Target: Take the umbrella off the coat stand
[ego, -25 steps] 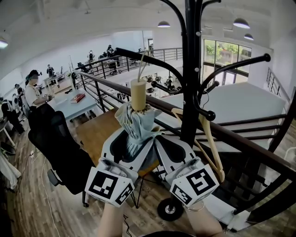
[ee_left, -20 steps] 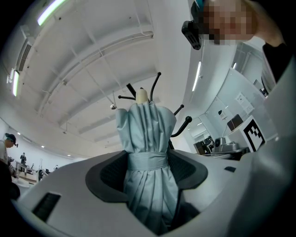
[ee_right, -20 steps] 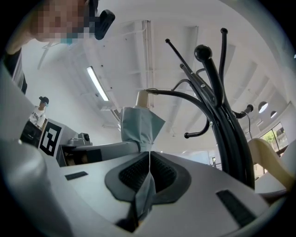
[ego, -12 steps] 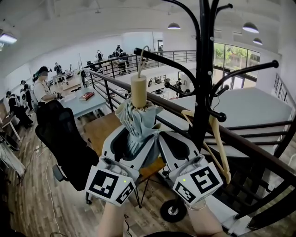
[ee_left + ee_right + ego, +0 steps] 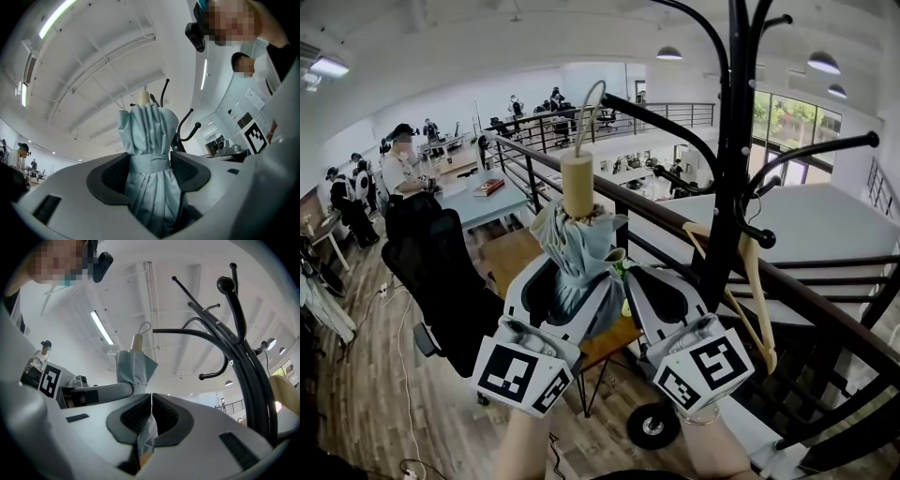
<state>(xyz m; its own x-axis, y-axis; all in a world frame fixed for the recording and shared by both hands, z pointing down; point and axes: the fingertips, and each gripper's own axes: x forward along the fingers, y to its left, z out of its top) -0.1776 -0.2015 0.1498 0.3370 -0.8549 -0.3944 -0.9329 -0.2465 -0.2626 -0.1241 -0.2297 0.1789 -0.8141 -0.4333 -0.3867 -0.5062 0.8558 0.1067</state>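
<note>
A folded pale blue umbrella [image 5: 572, 248] with a wooden handle [image 5: 577, 183] and a cord loop [image 5: 586, 112] stands upright left of the black coat stand [image 5: 733, 169]. My left gripper [image 5: 565, 281] is shut on the umbrella's strapped middle [image 5: 150, 154]. My right gripper [image 5: 654, 286] sits just to its right, jaws shut, with a fold of umbrella fabric [image 5: 146, 434] pinched between them [image 5: 151, 411]. In the right gripper view the loop [image 5: 145, 329] is at the tip of a curved stand arm [image 5: 187, 333]; I cannot tell whether it still touches.
A wooden hanger [image 5: 745, 291] hangs on the stand to the right. A dark railing [image 5: 825, 295] runs behind it along a mezzanine edge. Below left are a black office chair [image 5: 441, 281], a wooden table [image 5: 502, 258] and several people at desks [image 5: 398, 169].
Both grippers and the umbrella have moved left, away from the stand's pole. The loop has slid along the curved arm to its tip.
</note>
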